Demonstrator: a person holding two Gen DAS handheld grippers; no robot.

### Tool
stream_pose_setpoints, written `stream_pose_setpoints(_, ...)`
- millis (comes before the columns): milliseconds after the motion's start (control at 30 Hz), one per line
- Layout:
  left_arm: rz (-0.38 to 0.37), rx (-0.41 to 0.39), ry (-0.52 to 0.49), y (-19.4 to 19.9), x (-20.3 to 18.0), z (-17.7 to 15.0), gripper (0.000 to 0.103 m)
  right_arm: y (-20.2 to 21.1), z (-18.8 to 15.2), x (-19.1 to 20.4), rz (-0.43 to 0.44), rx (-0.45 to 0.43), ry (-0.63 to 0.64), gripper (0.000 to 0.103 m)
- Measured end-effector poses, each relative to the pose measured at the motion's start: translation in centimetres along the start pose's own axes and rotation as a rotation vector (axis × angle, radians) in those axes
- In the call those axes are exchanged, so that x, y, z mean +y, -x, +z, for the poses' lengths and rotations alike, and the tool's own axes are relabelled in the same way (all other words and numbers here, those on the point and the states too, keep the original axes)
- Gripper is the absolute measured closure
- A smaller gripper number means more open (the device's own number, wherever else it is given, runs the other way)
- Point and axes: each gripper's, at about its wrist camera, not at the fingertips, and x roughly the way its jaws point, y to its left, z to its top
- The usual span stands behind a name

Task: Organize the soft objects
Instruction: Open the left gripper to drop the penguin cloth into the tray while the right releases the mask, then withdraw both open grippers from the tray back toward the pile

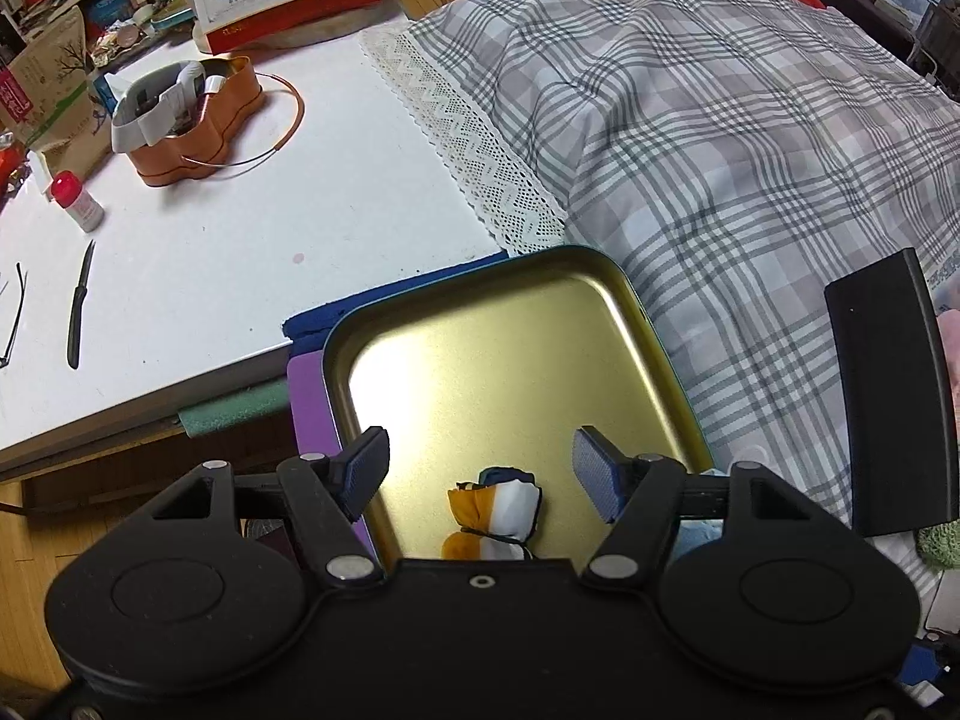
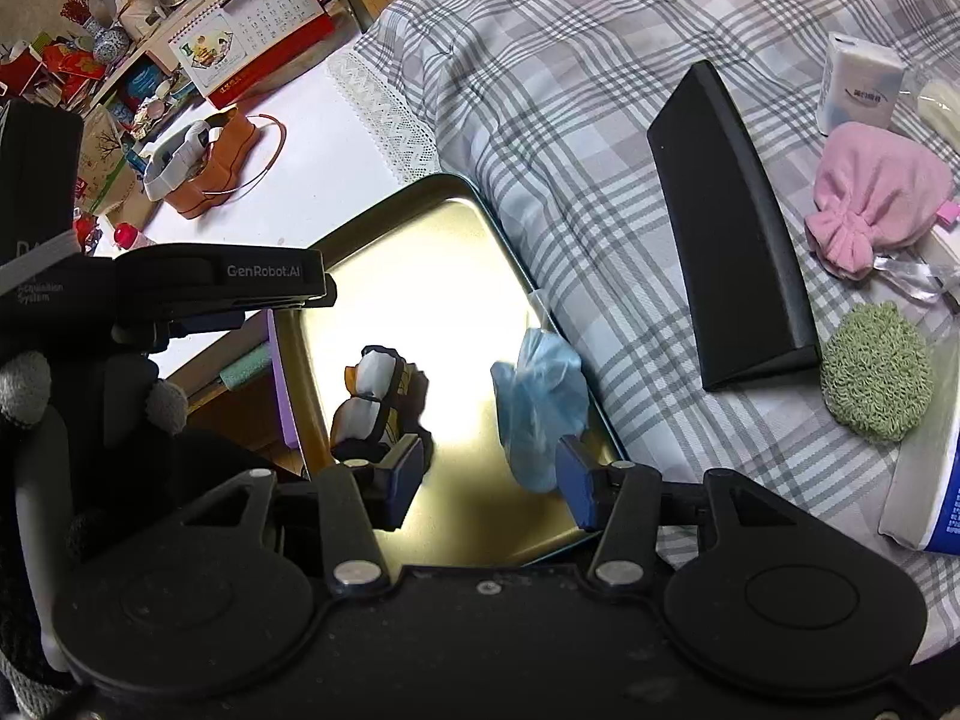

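Shallow gold metal tin (image 1: 498,354), rounded corners, glossy with strong glare, set half on the white tabletop (image 1: 240,228), half against the plaid bedspread (image 1: 720,138). Inside, near edge: small knotted cloth bundle (image 1: 495,510), orange, white and navy, lower part cut off by the left gripper (image 1: 480,468) body. Jaws parted, nothing between the ribbed blue pads. Crinkled light-blue soft piece (image 2: 540,402) draped over the tin's right rim, just by the right gripper (image 2: 489,474), jaws narrowly apart, empty. Fuzzy pink pouch (image 2: 870,198) and nubby green knit round (image 2: 876,378) out on the bedspread, beside a matte black wedge (image 2: 732,228). Shelf clutter beyond blurred, unreadable.
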Motion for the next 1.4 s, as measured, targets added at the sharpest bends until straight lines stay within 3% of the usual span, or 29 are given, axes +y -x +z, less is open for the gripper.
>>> stream_pose_setpoints(900,-0.026,-0.002,0.004,3.0,-1.1,-2.7,0.035,2.1,-2.5,-1.1,0.006,-0.038,-0.006,0.046)
stream_pose_setpoints(1400,-0.069,-0.002,-0.063,4.9,-4.4,-4.4,0.035,5.0,-4.2,-3.8,-0.004,-0.106,-0.047,0.042)
